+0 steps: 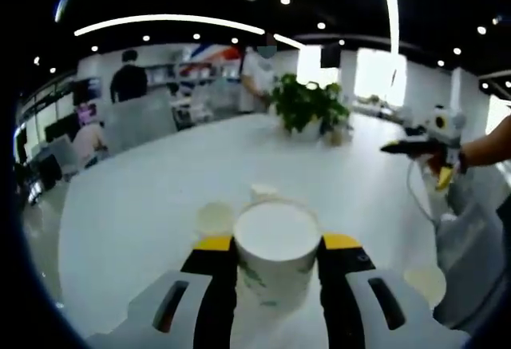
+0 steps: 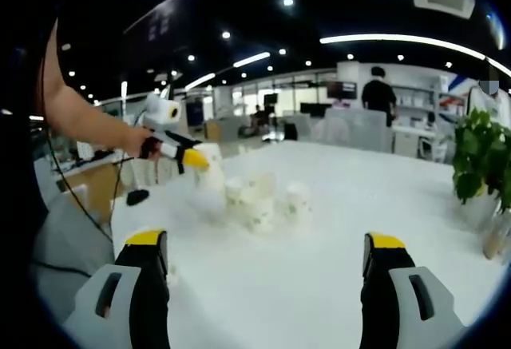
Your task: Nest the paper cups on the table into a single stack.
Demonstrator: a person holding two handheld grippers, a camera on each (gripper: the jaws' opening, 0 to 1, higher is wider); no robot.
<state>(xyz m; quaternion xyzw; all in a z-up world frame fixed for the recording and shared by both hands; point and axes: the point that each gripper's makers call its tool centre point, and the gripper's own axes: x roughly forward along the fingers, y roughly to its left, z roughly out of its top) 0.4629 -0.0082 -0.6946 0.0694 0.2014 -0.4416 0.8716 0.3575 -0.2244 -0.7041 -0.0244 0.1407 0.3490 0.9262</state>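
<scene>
Judging by how the cups are lying, you are sitting at an early stage: your left gripper [image 1: 277, 263] is clamping one paper cup [image 1: 275, 247] above the table [image 1: 144, 205], while several loose cups [image 2: 259, 197] are standing near its edge on your side. Your right gripper [image 2: 266, 263] is hanging wide and empty (jaws well apart), so most nesting is waiting.

A leafy plant [image 1: 307, 105] stands at the far end of the white desk [image 1: 160, 197], with a small jar [image 1: 335, 136] just beside it. A person in black [image 1: 128, 79] stands beyond, near grey chairs [image 1: 140, 121]. Long lights [image 1: 168, 21] run overhead.
</scene>
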